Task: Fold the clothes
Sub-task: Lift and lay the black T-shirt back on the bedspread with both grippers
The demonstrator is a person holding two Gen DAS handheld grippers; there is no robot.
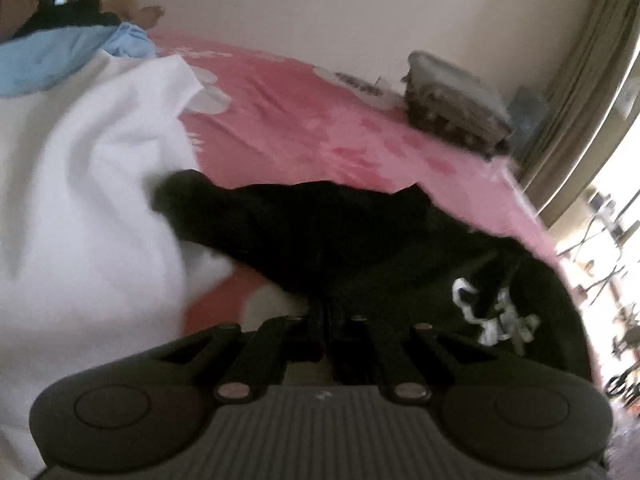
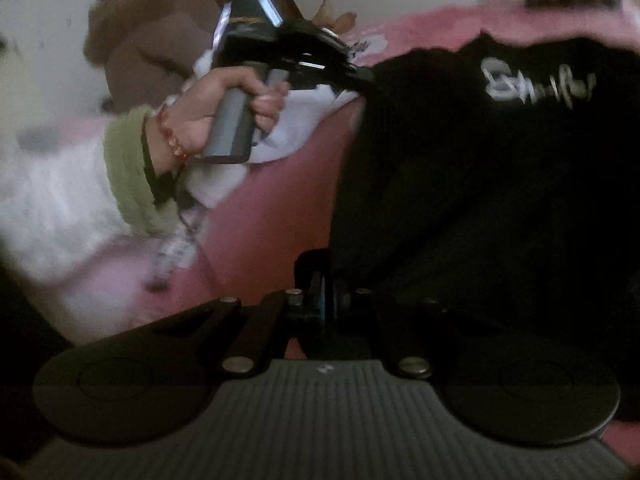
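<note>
Both jaws are closed on the black printed garment (image 2: 480, 184), which lies on the pink bedsheet (image 1: 320, 112). Right gripper (image 2: 320, 280) pinches its near edge; left gripper (image 1: 326, 320) pinches another edge. Lift both evenly, keeping the fabric taut. A white cloth (image 1: 80, 160) lies beyond; avoid snagging it.

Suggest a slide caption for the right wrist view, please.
Both tongs, left and right, shut on a black garment over the pink bedsheet.

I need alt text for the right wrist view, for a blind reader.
A black garment with white lettering lies on a pink bedsheet. The left hand-held gripper, held by a hand in a green sleeve, pinches its edge; the right hand-held gripper is shut on it.
</note>
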